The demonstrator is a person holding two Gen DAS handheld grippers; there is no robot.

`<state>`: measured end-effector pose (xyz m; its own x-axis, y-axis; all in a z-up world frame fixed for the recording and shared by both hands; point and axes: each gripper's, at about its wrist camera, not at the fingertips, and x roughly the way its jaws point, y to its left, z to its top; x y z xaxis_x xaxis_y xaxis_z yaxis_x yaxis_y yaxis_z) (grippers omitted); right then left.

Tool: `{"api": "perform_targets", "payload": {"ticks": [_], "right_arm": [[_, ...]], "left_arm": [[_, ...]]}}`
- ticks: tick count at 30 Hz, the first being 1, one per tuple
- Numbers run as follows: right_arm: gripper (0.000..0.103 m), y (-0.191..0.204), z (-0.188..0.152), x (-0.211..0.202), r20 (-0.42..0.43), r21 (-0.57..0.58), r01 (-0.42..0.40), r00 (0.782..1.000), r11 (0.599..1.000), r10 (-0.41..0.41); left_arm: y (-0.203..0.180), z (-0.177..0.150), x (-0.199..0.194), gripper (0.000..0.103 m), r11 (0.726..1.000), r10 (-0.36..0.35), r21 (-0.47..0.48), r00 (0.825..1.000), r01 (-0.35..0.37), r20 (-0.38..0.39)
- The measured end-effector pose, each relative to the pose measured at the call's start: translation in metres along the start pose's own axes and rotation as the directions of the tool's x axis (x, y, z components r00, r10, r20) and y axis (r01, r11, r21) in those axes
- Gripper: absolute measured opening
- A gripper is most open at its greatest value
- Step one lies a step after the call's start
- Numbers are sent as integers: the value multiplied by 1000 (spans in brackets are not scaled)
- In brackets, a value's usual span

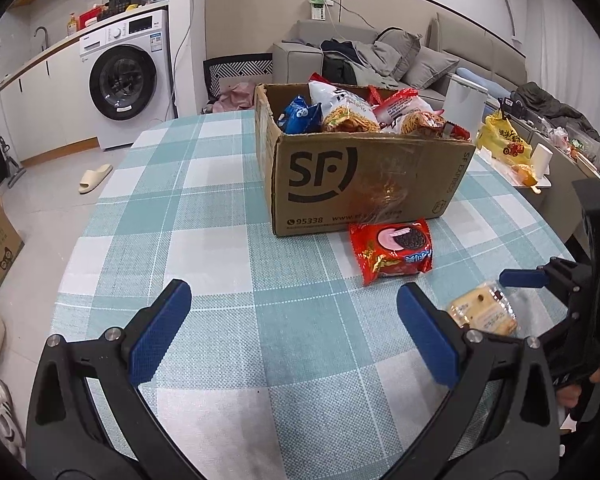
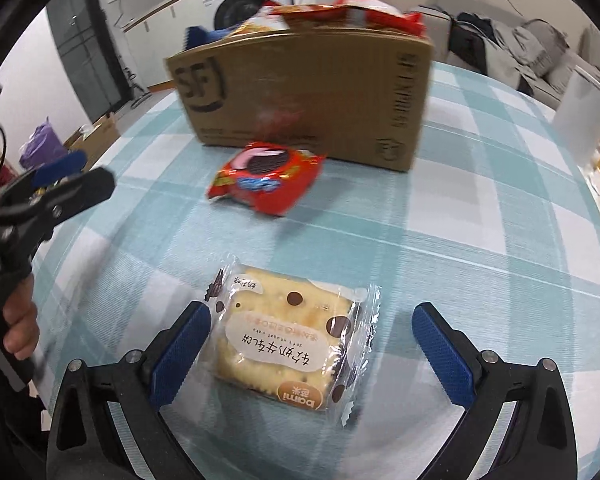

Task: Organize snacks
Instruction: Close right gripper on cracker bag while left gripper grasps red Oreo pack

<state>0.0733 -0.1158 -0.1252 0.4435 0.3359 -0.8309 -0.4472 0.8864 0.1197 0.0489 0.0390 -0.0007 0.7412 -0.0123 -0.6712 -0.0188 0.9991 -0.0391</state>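
The soft nougat cake pack (image 2: pixel 290 344) lies low in the middle on the checked surface (image 2: pixel 440 240), between the right gripper's (image 2: pixel 312 354) wide-apart jaws, light and crinkly, best pinched by its sides.

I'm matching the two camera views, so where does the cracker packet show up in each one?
Left wrist view: the cracker packet lies at lower right on the tablecloth, just past the left gripper.
Right wrist view: it lies at bottom centre, between the open fingers of the right gripper.
Shared landmark: the cardboard box.
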Motion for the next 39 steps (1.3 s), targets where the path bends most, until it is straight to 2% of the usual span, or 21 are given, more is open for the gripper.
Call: {"api": "perform_targets", "payload": {"ticks": [6,14,17,19,24,35,39], "right_arm": [[102,-6,-3,-12,3,4,-48,999,999,48],[101,3,-7,-5,-24,-59,15,1000,998,-17],[91,-2,-8,-7,-13,-63,19,1000,998,-20],[78,-8,-7,-11,-3,-58,22,1000,998,-23],[67,-20,-6,-14,32,-24,0,999,1000,1],[64,-27,-2,-25,92,0,-23,996,1000,23],[64,-33,0,-29,106,24,-23,994,999,20]], "left_arm": [[-3,-2,7,103,1000,-10,4,1000,10,-15],[-9,-5,19,103,1000,-20,8,999,21,-44],[-11,-6,26,103,999,-32,6,998,33,-60],[-13,-6,31,103,999,-40,6,997,40,-70],[-22,-4,43,103,999,-44,25,996,46,-83],[-36,8,62,103,996,-74,33,992,78,-98],[-46,14,72,103,993,-106,33,988,110,-111]]}}
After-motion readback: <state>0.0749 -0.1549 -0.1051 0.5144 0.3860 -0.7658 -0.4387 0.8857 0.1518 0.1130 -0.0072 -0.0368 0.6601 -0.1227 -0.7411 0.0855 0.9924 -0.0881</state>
